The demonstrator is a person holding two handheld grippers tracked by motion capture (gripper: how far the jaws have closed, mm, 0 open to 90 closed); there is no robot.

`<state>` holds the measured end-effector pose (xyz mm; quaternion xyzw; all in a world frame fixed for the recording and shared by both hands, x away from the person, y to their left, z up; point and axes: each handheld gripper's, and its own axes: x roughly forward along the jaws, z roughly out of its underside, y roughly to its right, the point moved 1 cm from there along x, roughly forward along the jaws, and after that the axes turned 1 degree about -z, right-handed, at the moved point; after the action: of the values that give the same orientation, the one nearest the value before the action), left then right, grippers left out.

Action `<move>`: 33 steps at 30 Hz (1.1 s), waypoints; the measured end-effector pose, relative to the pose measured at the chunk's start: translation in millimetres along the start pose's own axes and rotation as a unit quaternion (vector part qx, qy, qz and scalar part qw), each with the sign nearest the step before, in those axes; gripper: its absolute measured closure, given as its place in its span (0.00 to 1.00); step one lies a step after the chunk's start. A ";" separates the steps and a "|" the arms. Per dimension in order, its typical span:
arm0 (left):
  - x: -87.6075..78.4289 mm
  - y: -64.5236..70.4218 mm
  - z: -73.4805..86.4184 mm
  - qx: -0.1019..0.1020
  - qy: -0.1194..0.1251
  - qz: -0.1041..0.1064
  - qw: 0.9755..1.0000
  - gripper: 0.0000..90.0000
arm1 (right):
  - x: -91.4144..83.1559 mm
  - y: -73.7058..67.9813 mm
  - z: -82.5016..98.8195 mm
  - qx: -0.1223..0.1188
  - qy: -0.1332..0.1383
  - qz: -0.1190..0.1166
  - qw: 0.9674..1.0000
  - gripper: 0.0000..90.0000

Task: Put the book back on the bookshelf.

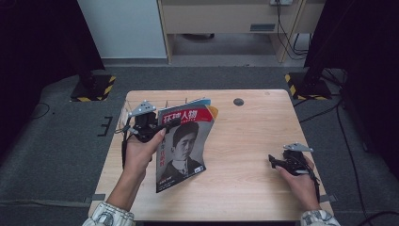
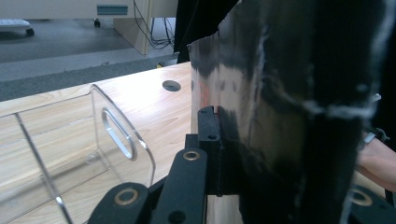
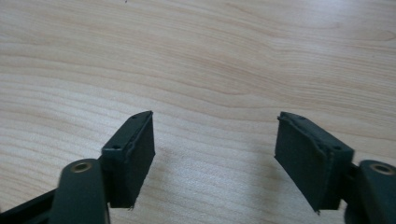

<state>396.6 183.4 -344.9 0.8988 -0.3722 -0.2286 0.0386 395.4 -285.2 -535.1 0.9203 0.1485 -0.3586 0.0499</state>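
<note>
Magazine point(image 1: 186, 146) hangs tilted above the wooden table point(image 1: 249, 155), pinched at its top edge by the left gripper point(image 1: 157, 129), while the right gripper point(image 1: 274, 161) rests apart, jaws spread and empty.

left gripper point(image 1: 164, 128) jaws clamped, right gripper point(image 1: 273, 161) jaws apart

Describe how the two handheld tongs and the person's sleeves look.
Both the left tongs and right tongs are black, each topped by a grey three-cornered plate and trailing a black cable. Their pads are flat, dark rectangles. The light patterned sleeves end in cuffs.
</note>
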 end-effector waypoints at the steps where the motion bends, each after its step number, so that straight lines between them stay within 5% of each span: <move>1: -1.4 -0.8 -0.1 -0.001 0.000 -0.001 1.000 0.96 | 0.7 -1.1 0.0 -0.003 0.001 0.000 1.000 0.31; 8: -19.4 -8.0 1.9 -0.013 0.014 -0.010 1.000 0.96 | 2.6 -2.5 0.5 -0.010 -0.001 -0.003 1.000 0.27; 33: -76.6 -32.8 -8.8 -0.008 0.026 -0.059 0.998 0.96 | 7.8 -2.7 4.1 -0.011 -0.010 -0.009 1.000 0.22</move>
<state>374.4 258.7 -315.6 0.9243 -0.3158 -0.2104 0.0419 397.4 -281.5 -543.3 0.9148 0.1602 -0.3662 0.0577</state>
